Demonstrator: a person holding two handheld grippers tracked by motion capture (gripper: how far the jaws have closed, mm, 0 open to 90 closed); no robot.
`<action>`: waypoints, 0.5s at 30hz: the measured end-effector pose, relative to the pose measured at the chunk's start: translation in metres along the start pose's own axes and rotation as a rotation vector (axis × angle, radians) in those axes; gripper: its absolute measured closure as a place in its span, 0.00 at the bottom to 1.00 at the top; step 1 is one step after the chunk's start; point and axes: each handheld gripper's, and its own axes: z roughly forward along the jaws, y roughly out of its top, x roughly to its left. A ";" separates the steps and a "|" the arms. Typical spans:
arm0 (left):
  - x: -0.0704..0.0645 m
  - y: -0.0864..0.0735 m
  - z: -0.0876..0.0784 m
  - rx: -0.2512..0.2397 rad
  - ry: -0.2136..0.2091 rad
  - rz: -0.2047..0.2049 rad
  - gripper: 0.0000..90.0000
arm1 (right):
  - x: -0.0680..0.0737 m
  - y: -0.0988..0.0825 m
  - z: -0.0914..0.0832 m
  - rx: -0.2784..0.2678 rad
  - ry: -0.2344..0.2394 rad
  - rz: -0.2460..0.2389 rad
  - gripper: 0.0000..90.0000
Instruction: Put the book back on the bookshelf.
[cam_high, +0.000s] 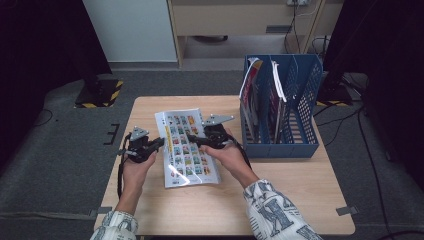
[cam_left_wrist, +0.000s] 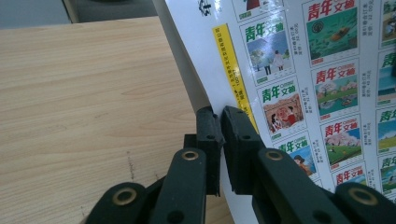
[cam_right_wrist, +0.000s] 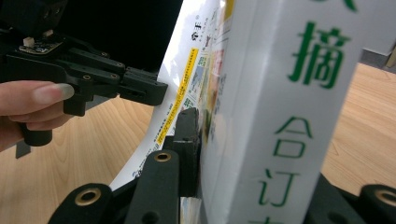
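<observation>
Near the bench's (cam_high: 150, 210) front edge, two hands reach in, each with a claw. The left claw (cam_high: 159, 143) is clamped on the magazine's (cam_high: 187, 150) left edge; the right claw (cam_high: 194, 140) grips the magazine's thick spine side. The magazine sits mid-bench, partly raised. Farther off, by the right edge, stands a blue file rack (cam_high: 305, 100) holding booklets.

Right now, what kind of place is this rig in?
Probably an office or lab corner set up for recording: a small wooden table on grey carpet, a blue file rack holding magazines, a desk behind with cables on the floor.
</observation>
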 end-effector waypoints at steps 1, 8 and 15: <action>0.000 0.000 0.000 0.000 0.000 0.000 0.94 | 0.000 0.000 -0.001 -0.002 0.010 -0.006 0.79; -0.001 -0.001 0.000 0.002 -0.012 0.002 0.94 | 0.001 0.000 -0.001 0.001 0.033 -0.003 0.77; -0.003 0.000 0.001 -0.004 -0.011 0.003 0.94 | 0.001 0.004 0.000 0.011 0.012 -0.015 0.79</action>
